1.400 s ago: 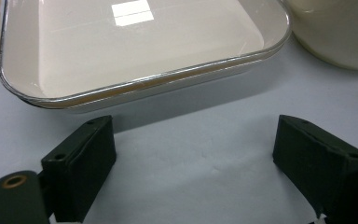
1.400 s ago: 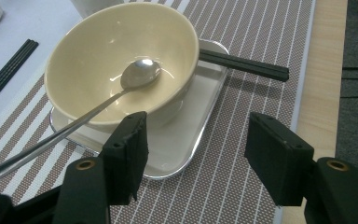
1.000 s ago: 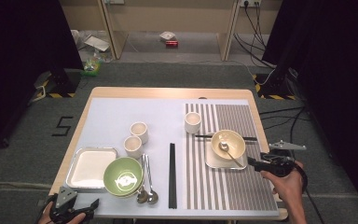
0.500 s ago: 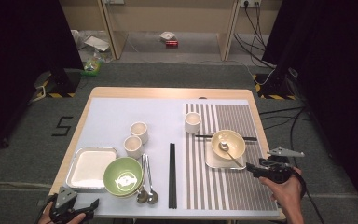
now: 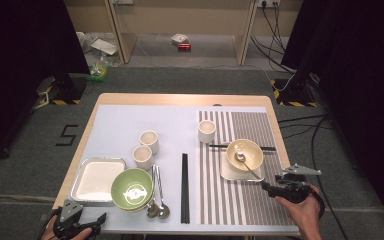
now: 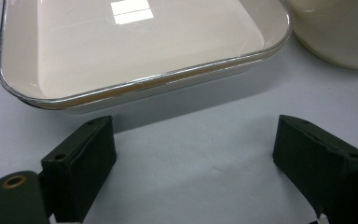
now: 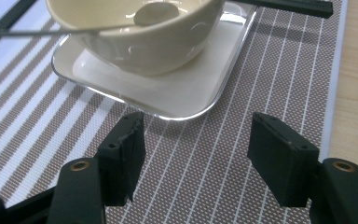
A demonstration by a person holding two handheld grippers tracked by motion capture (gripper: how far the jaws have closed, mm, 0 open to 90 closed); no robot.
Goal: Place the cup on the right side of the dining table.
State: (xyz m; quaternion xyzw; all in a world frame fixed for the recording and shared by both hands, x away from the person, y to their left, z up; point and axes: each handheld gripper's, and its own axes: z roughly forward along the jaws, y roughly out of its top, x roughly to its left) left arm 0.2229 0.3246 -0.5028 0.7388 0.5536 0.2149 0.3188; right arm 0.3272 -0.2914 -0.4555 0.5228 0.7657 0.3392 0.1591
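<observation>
My right gripper [image 5: 266, 188] hovers low over the striped placemat [image 5: 230, 200], close to the near right corner of a square white plate [image 7: 186, 93]. Its jaws stand open and have just been opening a little, with nothing between them. On the plate [image 5: 230, 174] sits a cream bowl [image 5: 245, 152] with a metal spoon [image 5: 243, 161] in it. My left gripper [image 5: 97, 220] rests at the table's near left corner, open and empty [image 6: 191, 158]. It faces a shallow rectangular tray [image 6: 121, 46], with the pale outside of a green bowl [image 6: 340, 32] at the top right.
The tray [image 5: 92, 180] and green bowl [image 5: 132, 189] sit side by side near the front left. Two spoons [image 5: 157, 200] and black chopsticks [image 5: 184, 187] lie mid-table. Three cups [image 5: 149, 141] [image 5: 142, 156] [image 5: 206, 131] stand farther back. Another chopstick pair [image 5: 217, 146] lies behind the cream bowl.
My right gripper has sunk and drawn a little toward the near edge of the table. The left gripper and all the dishes have stayed put.
</observation>
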